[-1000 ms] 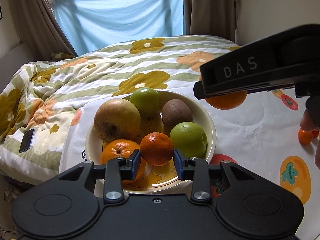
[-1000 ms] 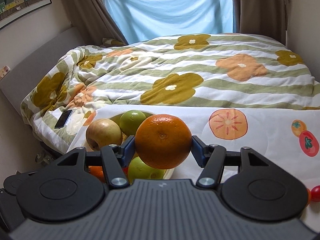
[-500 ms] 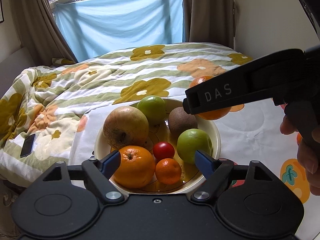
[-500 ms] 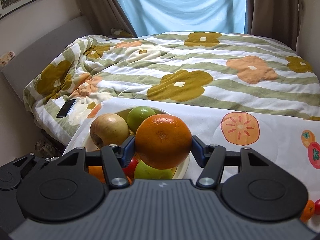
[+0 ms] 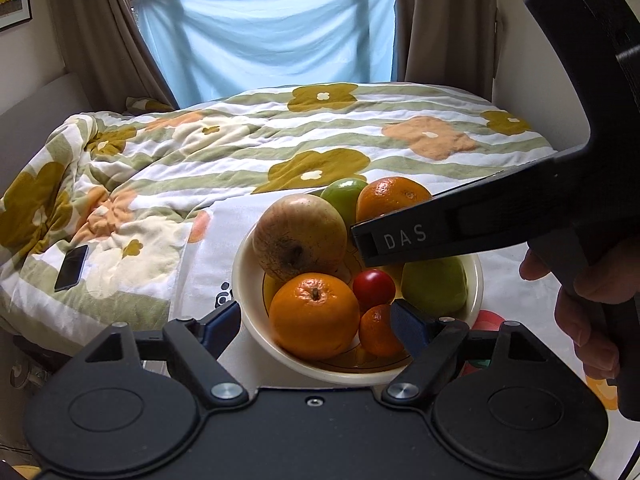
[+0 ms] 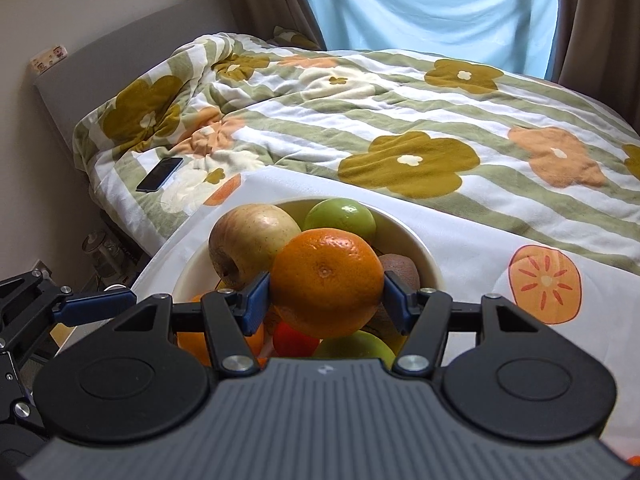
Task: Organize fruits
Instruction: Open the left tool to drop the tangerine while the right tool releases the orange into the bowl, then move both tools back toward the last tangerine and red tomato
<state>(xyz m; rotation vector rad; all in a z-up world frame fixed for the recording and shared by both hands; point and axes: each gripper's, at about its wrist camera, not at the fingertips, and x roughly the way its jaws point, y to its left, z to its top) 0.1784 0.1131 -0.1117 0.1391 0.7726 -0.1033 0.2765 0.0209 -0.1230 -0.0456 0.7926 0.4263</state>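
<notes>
A cream bowl (image 5: pixel 248 300) on the fruit-print cloth holds a large apple (image 5: pixel 298 236), a green apple (image 5: pixel 434 284), another green fruit (image 5: pixel 344 196), an orange (image 5: pixel 314 316), a small mandarin (image 5: pixel 378 332) and a cherry tomato (image 5: pixel 374 288). My left gripper (image 5: pixel 316 320) is open and empty at the bowl's near rim. My right gripper (image 6: pixel 326 296) is shut on a large orange (image 6: pixel 326 280) and holds it over the bowl (image 6: pixel 404 228); that orange also shows in the left wrist view (image 5: pixel 390 198). A kiwi (image 6: pixel 402 270) lies behind it.
A flowered quilt (image 5: pixel 280 144) covers the bed behind the bowl. A dark phone (image 5: pixel 72 268) lies on the quilt at left. The cloth (image 6: pixel 500 240) extends right of the bowl. A small orange fruit (image 6: pixel 634 460) shows at the right wrist view's lower right edge.
My left gripper opened, let go of the small mandarin in the bowl and drew back. My right gripper carried the large orange left, from beside the bowl to over it.
</notes>
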